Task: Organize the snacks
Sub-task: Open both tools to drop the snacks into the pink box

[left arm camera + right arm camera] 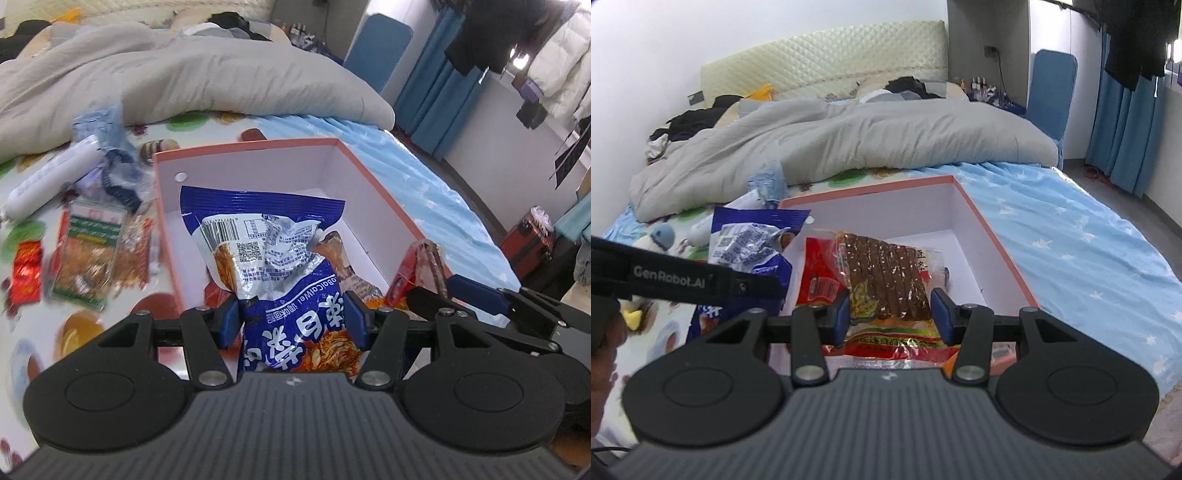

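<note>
Left gripper point(291, 317) pinches the crinkled blue noodle packet point(273, 243); right gripper point(890, 312) clamps the clear pack of brown bean sticks point(882, 280); both packs hang over the open pink-edged cardboard box point(373, 177) on the bed. Both look light and soft with slick film, so best held across a flat seam. Loose snacks, including a white sausage tube point(55, 173), lie beside the box

Each black two-finger gripper, the left gripper point(291, 315) and the right gripper point(894, 312), has a ribbed dark grey body, two round black side discs, black linkage arms with silver pivot screws, and blue pads point(356, 317) on the fingers. The left unit carries white "GenRobot.AI" lettering point(669, 283).
</note>
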`<move>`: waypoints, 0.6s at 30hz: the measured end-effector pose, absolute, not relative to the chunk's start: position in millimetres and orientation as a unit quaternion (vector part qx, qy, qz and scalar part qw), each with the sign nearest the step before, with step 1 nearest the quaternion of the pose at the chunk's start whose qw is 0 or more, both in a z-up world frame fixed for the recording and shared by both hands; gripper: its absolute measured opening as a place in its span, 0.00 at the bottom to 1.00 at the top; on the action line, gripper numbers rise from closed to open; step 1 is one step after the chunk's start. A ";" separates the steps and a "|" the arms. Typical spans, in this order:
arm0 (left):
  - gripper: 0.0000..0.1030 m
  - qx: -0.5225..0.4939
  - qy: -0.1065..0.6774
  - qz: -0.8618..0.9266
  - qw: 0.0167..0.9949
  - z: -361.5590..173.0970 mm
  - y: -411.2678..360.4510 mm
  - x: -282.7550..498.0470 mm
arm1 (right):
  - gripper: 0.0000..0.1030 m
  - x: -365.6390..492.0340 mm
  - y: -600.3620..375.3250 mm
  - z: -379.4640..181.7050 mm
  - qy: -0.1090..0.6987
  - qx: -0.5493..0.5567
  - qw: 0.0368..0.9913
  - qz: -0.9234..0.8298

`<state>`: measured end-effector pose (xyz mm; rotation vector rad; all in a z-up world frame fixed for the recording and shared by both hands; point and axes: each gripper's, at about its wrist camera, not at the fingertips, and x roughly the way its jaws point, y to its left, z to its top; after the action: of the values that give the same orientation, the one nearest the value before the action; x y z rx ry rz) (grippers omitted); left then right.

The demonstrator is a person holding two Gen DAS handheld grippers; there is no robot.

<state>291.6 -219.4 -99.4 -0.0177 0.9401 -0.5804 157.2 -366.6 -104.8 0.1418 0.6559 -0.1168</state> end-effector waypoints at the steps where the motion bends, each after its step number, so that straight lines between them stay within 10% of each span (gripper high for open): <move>1: 0.60 -0.006 0.450 -0.276 0.849 -103.6 -225.1 299.3 | 0.47 163.3 -370.0 -108.6 0.325 0.071 0.941 -0.056; 18: 0.73 0.011 0.470 -0.263 0.843 -144.7 -262.8 356.0 | 0.61 222.0 -401.1 -153.8 0.391 0.109 0.912 -0.048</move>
<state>356.0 -262.8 -144.7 0.0242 0.9928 -0.5548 222.0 -401.1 -153.8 0.2252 0.8067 -0.0986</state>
